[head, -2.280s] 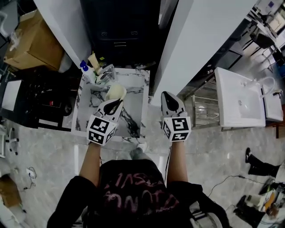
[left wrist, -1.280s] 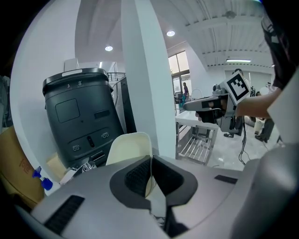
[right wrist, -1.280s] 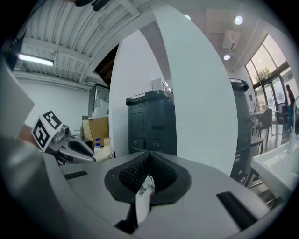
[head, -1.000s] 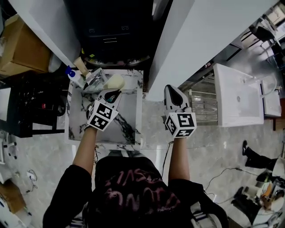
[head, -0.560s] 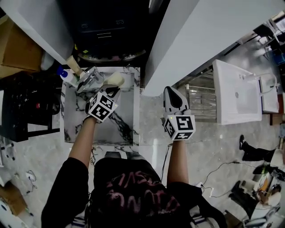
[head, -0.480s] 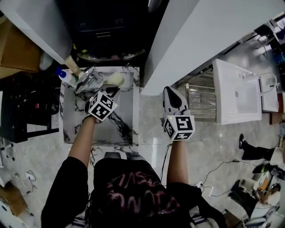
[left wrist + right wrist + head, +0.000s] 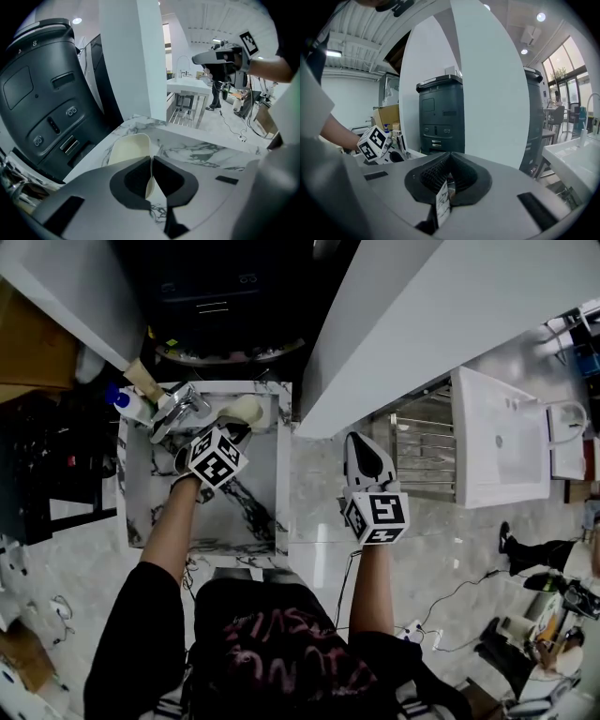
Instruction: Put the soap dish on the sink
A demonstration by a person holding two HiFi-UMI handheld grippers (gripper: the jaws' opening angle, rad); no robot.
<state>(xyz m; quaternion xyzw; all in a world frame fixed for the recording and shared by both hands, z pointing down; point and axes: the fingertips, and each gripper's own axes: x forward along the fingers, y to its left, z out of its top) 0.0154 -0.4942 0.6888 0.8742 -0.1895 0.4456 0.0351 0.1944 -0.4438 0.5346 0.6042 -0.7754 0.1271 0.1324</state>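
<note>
The left hand-held gripper [image 7: 151,174] is clenched on the thin near rim of the cream soap dish [image 7: 126,149]. The dish lies at the back ledge of the marble sink [image 7: 255,512], just right of the faucet [image 7: 176,410]. It looks light, stiff and smooth, so a rim pinch may slip or chip it. A white pillar [image 7: 126,56] crowds the back corner, while open marble lies nearer. The right hand-held gripper [image 7: 449,180] is closed, well apart, with only a small white label [image 7: 442,202] at its jaws.
</note>
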